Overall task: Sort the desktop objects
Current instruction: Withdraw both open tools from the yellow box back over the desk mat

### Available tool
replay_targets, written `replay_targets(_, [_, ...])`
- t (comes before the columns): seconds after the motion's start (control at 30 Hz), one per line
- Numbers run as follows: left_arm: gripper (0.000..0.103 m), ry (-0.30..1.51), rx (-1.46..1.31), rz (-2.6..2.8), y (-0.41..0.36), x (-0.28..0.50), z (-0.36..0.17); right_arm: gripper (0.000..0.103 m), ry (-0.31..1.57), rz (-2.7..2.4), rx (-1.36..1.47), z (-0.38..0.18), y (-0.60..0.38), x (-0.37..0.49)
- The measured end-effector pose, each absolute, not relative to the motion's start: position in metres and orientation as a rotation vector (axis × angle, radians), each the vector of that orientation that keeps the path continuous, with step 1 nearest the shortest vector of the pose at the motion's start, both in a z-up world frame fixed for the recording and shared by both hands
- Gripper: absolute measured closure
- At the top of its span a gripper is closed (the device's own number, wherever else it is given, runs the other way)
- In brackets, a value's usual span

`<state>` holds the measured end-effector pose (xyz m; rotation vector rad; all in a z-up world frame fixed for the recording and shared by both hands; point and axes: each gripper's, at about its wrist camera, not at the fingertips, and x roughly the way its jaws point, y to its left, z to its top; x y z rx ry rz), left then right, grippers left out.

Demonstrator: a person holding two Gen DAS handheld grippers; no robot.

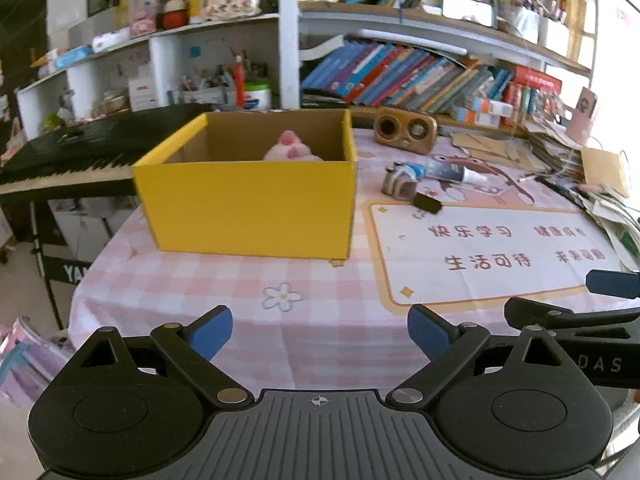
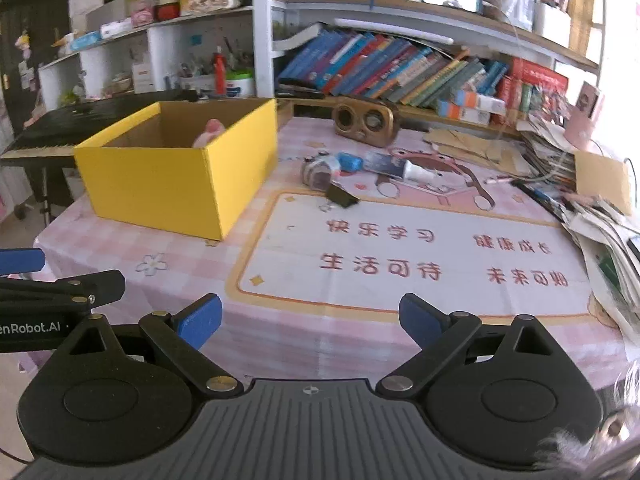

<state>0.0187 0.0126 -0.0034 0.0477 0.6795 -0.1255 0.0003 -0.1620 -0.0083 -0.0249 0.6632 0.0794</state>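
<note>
Cluttered tabletop [image 2: 360, 340]: yellow box [image 2: 168, 184]; binder clip [image 2: 342, 196] nearest; both hand-held grippers spread, empty. Approach clip low, straddling it squarely.

The desk mat [image 2: 400, 280], centre frame, is showing red Chinese phrases: 快乐学习, 生活可待, others blurred. The left gripper [image 2: 60, 304], at left edge, is displaying "enRobot.AI". The right gripper [image 1: 580, 320], at right edge, is showing "DAS". The keyboard stand [image 1: 72, 272] is showing "YA".

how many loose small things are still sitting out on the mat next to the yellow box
3 that I can make out: a black binder clip nearest, a small grey-and-pink gadget behind it, and a blue-and-white tube to its right. More may hide among them.
</note>
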Motion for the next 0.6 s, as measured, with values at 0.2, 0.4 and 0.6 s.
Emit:
replay_targets(0.2, [0.007, 0.684, 0.067, -0.174, -0.014, 0.034, -0.004, 0.007, 0.676, 0.031, -0.006, -0.01, -0.184, 0.009])
replay_targets(0.4, [0.007, 0.681, 0.084, -0.225, -0.045, 0.05, -0.004, 0.007, 0.684, -0.018, 0.009, -0.009, -0.215, 0.02])
replay_targets(0.6, [0.007, 0.701, 0.074, -0.254, -0.069, 0.064, -0.009, 0.007, 0.713, -0.044, 0.011, -0.011, -0.242, 0.035])
